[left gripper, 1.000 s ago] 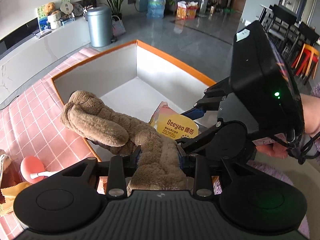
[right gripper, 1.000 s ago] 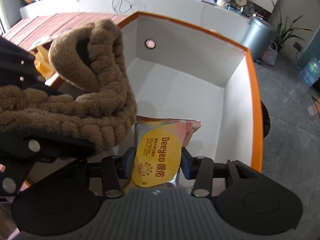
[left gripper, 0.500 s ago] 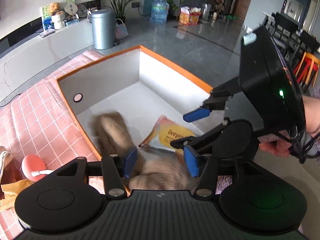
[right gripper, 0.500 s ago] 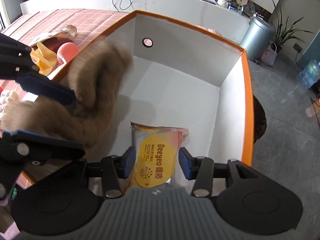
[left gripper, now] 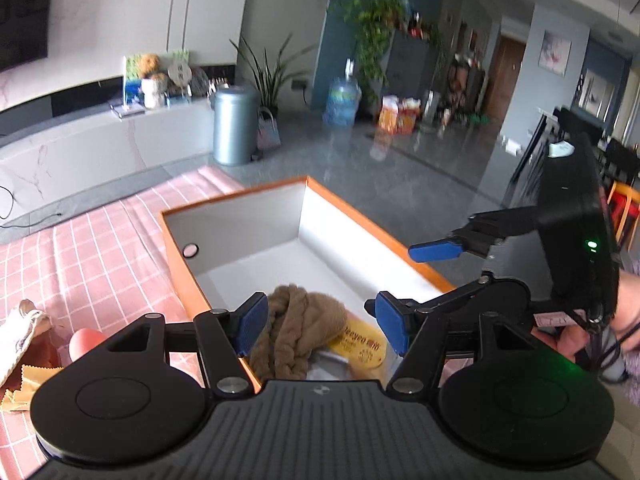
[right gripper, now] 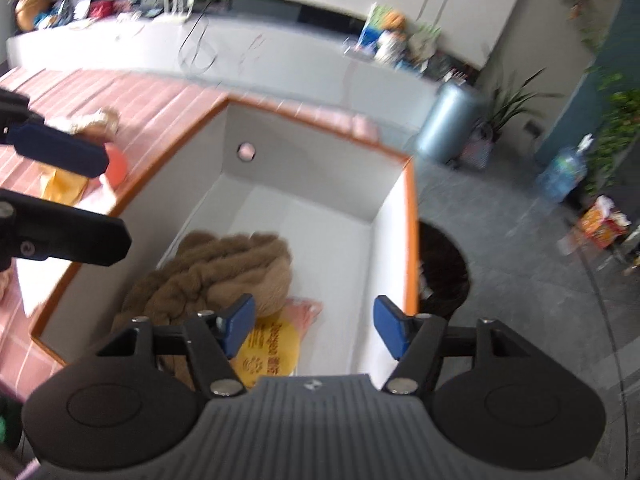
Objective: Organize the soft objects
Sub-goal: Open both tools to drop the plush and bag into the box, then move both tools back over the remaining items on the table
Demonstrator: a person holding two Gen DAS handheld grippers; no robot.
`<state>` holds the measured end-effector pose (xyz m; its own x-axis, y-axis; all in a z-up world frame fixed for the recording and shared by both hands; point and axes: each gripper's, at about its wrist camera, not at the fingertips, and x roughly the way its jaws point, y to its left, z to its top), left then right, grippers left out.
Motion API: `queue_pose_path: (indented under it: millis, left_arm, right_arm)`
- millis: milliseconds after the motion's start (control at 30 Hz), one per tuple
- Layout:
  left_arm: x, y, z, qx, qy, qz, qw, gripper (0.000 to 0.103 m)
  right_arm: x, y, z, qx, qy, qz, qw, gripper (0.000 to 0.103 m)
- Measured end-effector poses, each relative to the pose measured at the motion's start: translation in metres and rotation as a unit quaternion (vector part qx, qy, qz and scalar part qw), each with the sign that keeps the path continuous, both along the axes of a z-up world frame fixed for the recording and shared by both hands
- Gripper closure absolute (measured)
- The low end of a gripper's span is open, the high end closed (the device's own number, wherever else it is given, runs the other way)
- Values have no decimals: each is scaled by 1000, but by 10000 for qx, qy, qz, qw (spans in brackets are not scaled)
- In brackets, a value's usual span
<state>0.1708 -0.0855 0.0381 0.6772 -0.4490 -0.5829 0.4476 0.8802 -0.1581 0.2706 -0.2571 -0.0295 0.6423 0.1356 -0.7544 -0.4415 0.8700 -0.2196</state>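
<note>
- The white cardboard box with the orange rim (left gripper: pixel 352 216) sits on the bench under a pink checked cloth (left gripper: pixel 92 248); its right wall runs along the bench edge, with grey floor beyond.
- Inside, the far half of the box floor is bare white, and the far wall has one small round hole (right gripper: pixel 246 151).
- The brown fluffy plush toy (right gripper: pixel 224 272) lies bunched in the near left part of the box, against the left wall.
- The pink wipes packet with a yellow oval label (right gripper: pixel 276 348) lies flat on the box floor, its left edge tucked under the plush.
- The left gripper (left gripper: pixel 320 320) hangs above the near end of the box, blue fingers (left gripper: pixel 252 322) spread wide and touching nothing.
- The right gripper (right gripper: pixel 316 328) is likewise released, its fingers standing apart over the packet and bare floor near the right wall.
- Left of the box, a red ball-shaped thing (left gripper: pixel 82 340) and yellow crinkled paper (left gripper: pixel 24 384) crowd the cloth by the rim.
- A second ago the left fingers clenched the plush above the rim and the right ones pinched the packet; both pairs have just been opening, and both things now lie loose in the box with nothing between the fingers.
- Both grippers stand higher over the box than before, so more of the room shows.
</note>
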Motion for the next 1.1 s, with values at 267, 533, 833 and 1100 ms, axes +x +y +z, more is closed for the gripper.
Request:
queue_pose_path:
  millis: [267, 533, 833, 1100]
  left_arm:
    - [-21, 21, 10, -186, -341, 353, 9986, 30]
    - [-43, 53, 6, -272, -514, 892, 9943, 30]
    - [-73, 102, -14, -145, -514, 1559, 9863, 31]
    - [-101, 152, -43, -123, -195, 2059, 9783, 36]
  right_arm:
    - [-34, 4, 30, 382, -838, -253, 9954, 33]
    - [-79, 31, 37, 892, -1409, -185, 9858, 32]
    - [-115, 86, 21, 1260, -1499, -160, 9805, 28]
    - [-150, 140, -3, 1270, -1583, 148, 9791, 28]
